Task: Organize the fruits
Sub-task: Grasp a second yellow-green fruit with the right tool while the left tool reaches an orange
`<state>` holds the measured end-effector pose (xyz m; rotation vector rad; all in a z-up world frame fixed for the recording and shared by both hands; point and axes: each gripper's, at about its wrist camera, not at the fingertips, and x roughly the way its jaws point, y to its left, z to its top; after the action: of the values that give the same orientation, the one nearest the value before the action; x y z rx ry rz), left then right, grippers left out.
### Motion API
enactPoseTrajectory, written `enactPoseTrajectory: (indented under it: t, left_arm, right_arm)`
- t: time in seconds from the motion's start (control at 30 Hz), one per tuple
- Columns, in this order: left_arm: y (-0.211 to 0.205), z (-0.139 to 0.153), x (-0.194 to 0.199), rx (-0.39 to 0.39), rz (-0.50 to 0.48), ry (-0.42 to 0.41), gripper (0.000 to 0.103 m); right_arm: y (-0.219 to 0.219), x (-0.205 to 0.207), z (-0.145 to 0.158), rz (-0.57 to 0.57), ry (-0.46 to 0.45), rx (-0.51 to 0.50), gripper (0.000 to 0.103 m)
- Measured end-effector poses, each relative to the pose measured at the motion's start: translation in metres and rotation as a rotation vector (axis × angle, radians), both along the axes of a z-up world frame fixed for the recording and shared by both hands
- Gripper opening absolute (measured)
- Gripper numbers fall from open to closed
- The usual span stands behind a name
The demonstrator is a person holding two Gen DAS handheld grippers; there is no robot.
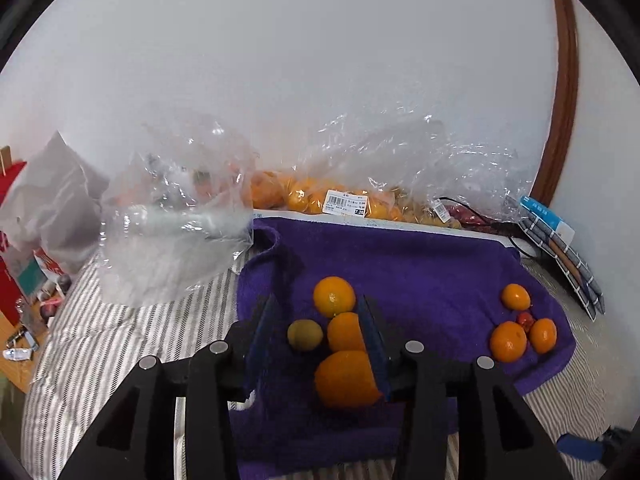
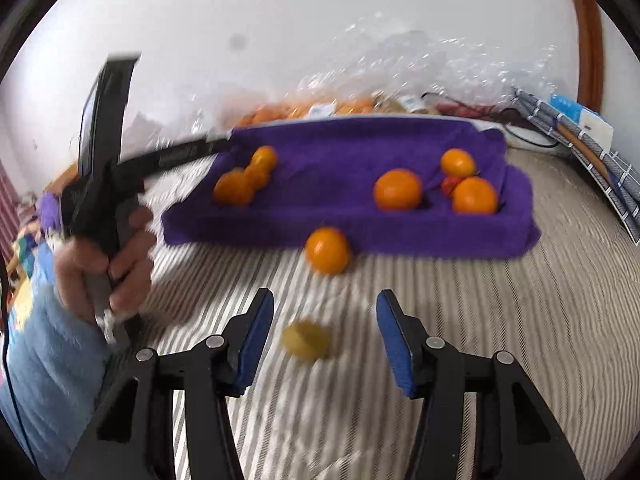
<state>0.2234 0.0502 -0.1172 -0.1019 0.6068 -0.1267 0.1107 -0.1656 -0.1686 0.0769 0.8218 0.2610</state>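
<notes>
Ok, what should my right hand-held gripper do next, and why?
Probably lower and close on the yellow-green fruit. It lies on the striped bedding between the fingers of the open right hand-held gripper, untouched and off the purple towel where the oranges sit grouped.

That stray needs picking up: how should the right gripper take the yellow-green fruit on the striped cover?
Probably across its widest middle, coming down from above on the near side. The yellow-green fruit is small and roundish and lies alone on the striped cover, with bare cover on both sides. The right gripper has its jaws open and already lined up either side of it.
</notes>
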Motion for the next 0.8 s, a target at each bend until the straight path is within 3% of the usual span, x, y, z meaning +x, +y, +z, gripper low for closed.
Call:
enactPoseTrajectory:
  t: [0.13,0.27,0.5,0.8]
  left_arm:
    - [0.0,0.003,-0.024,0.005,-0.028,-0.009,0.042]
    - [-0.004,0.002,-0.041,0.035,-0.05,-0.011,0.042]
    - [-0.009,-0.005,-0.053,0.064,-0.053,0.013,0.042]
    - [-0.035,-0.015,-0.081,0.048,-0.14,0.074,0.042]
  right_arm:
    - [0.01,-0.004,-0.012,0.007,0.023,-0.029,0.045]
    - [0.012,0.002,-0.02,0.005,0.069,-0.031,0.029]
    - [0.006,-0.007,-0.017,-0.005,0.041,-0.023,0.029]
    - [-0.057,-0.026,-0.009,-0.127,-0.021,-0.086,0.029]
